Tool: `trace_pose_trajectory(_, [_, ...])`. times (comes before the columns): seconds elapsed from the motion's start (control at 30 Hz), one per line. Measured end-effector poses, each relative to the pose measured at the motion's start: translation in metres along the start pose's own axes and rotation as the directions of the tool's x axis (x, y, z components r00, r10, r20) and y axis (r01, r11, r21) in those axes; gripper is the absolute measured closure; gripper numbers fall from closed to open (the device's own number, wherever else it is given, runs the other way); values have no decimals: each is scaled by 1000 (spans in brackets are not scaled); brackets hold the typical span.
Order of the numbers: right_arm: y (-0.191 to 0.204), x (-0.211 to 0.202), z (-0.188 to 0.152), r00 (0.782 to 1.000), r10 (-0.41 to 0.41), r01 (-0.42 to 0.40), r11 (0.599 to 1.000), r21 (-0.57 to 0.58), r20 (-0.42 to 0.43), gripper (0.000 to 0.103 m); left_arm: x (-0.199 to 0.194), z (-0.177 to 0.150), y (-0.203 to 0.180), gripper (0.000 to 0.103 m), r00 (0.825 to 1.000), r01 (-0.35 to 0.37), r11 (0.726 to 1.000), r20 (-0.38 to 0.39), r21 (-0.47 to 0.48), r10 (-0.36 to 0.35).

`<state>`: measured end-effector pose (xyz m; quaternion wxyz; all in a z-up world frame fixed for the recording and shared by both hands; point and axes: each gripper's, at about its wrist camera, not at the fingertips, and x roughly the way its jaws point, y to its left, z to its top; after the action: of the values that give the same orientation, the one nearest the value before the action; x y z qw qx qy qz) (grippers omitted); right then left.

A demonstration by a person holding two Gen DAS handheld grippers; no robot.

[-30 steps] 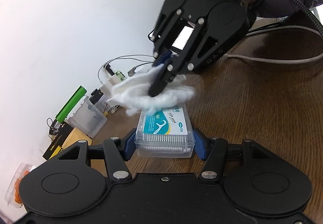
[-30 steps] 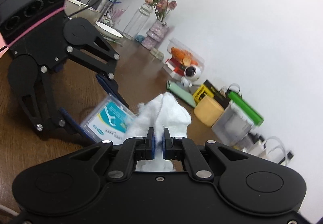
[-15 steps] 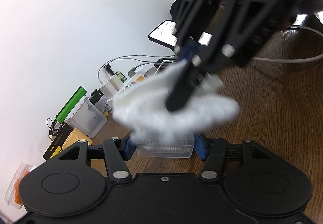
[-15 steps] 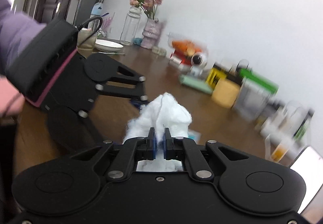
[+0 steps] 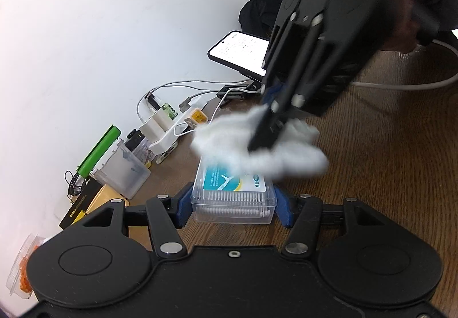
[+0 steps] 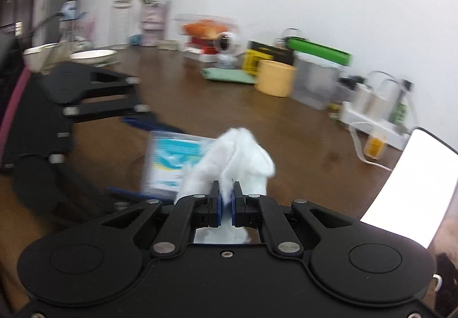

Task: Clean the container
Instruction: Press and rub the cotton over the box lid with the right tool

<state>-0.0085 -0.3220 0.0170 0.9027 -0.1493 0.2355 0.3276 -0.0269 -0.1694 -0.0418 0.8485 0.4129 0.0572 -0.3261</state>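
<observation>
Left claw (image 5: 233,203) clamped on clear container (image 5: 233,194), resting on table (image 5: 386,189). Right claw (image 6: 226,204) clenched on white wad (image 6: 237,157), rolled since second ago, wad swept across lid toward far edge; wiping mid-stroke.

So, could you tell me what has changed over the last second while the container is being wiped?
The right gripper rolled and swept the white cotton wad across the lid of the clear plastic container, from its far left corner toward its right side, rising a little. Nothing was grasped or released. The left gripper stayed clamped on the container, which has not moved on the wooden table.
</observation>
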Motion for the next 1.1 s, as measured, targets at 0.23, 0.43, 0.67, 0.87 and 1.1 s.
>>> trace_pose_trajectory(0.23, [11,8,17,994,-60,64,997,-40,96,97,1,0,1,46,1000,0,1000,3,3,0])
trace_pose_trajectory(0.43, [-13,11,3,987,-163,163,987,3,-4,97,3,0,2,46,1000,4,1000,4,2,-4])
trace_pose_trajectory(0.67, [17,2,4,1000,6,-6,1000,-8,-3,97,2,0,0,46,1000,4,1000,10,4,-4])
trace_pose_trajectory(0.87, [17,12,24,993,-76,80,996,-44,86,97,2,0,-1,46,1000,2,1000,10,3,-2])
trace_pose_trajectory(1.1, [-6,12,7,987,-162,162,987,-24,-19,98,2,1,-1,46,1000,4,1000,10,3,-4])
